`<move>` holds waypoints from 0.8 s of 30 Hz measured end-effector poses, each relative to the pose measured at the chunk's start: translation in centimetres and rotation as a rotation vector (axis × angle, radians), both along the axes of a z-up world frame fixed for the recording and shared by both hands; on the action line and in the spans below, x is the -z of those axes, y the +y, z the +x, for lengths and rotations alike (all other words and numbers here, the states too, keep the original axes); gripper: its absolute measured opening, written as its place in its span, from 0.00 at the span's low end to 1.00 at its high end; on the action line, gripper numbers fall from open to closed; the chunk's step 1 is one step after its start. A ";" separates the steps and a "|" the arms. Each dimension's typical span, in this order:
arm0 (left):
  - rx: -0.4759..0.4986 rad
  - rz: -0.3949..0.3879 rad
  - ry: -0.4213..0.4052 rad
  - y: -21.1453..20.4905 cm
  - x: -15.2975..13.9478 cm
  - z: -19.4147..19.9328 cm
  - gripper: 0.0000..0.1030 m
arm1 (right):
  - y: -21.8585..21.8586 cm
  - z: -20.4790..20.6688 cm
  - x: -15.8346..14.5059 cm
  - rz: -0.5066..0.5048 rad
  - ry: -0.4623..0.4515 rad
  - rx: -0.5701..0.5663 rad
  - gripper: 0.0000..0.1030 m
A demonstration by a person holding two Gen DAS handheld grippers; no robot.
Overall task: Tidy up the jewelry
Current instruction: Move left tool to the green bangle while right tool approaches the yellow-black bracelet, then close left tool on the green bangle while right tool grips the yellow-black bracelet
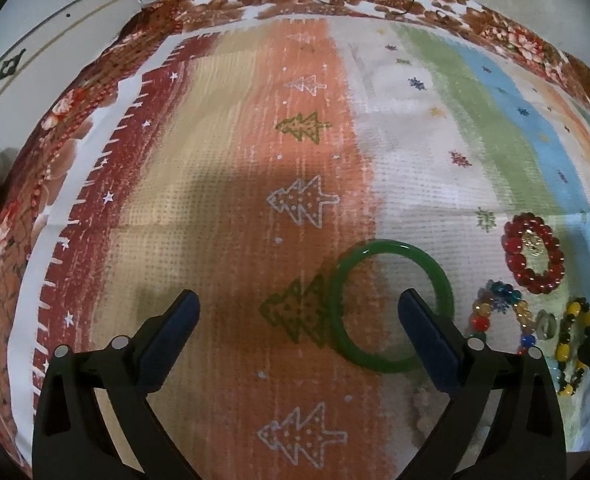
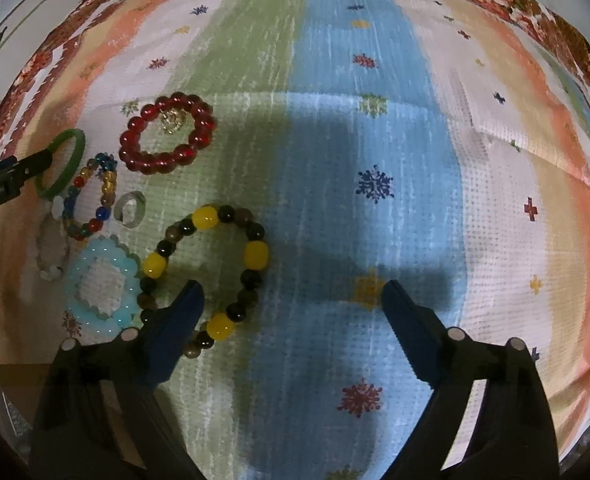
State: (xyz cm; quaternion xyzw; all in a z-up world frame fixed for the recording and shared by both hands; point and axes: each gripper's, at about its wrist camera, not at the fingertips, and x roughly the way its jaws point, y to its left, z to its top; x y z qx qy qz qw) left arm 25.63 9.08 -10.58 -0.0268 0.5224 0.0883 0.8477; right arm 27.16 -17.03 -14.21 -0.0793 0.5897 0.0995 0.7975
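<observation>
The green bangle (image 1: 391,306) lies flat on the patterned cloth (image 1: 223,184), lower right of centre in the left wrist view. It is smooth and hard, so a pinch on its rim could skid it toward the beaded bracelets at the right edge. The left gripper (image 1: 299,316) has its jaws wide apart and holds nothing; its right finger seems to hang over the bangle's hollow, though contact is unclear. The right gripper (image 2: 293,304) is likewise spread wide and empty, its left finger overlapping the yellow-and-dark bead bracelet (image 2: 207,276).
</observation>
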 end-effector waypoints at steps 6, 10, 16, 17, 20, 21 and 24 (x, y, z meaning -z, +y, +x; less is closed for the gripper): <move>0.014 0.011 0.017 -0.1 1.0 0.3 0.82 | 0.0 0.9 0.5 -0.025 -0.009 0.007 0.85; 0.041 0.007 0.009 -0.6 0.9 0.4 0.69 | 0.1 1.0 0.5 -0.016 -0.010 -0.002 0.81; 0.096 0.016 -0.003 -1.8 0.9 0.5 0.45 | 0.7 0.6 0.5 0.003 -0.017 -0.023 0.63; 0.105 0.012 -0.004 -1.9 0.9 0.4 0.41 | 0.7 0.6 0.4 0.007 -0.018 -0.024 0.57; 0.112 0.010 0.000 -2.1 0.9 0.4 0.11 | 0.7 0.4 0.2 0.021 -0.020 -0.022 0.33; 0.112 0.013 0.002 -2.1 0.9 0.4 0.08 | 0.7 0.3 0.2 0.032 -0.018 -0.022 0.20; 0.114 0.004 -0.001 -2.0 0.8 0.4 0.07 | 0.6 0.3 0.1 0.056 -0.006 -0.029 0.13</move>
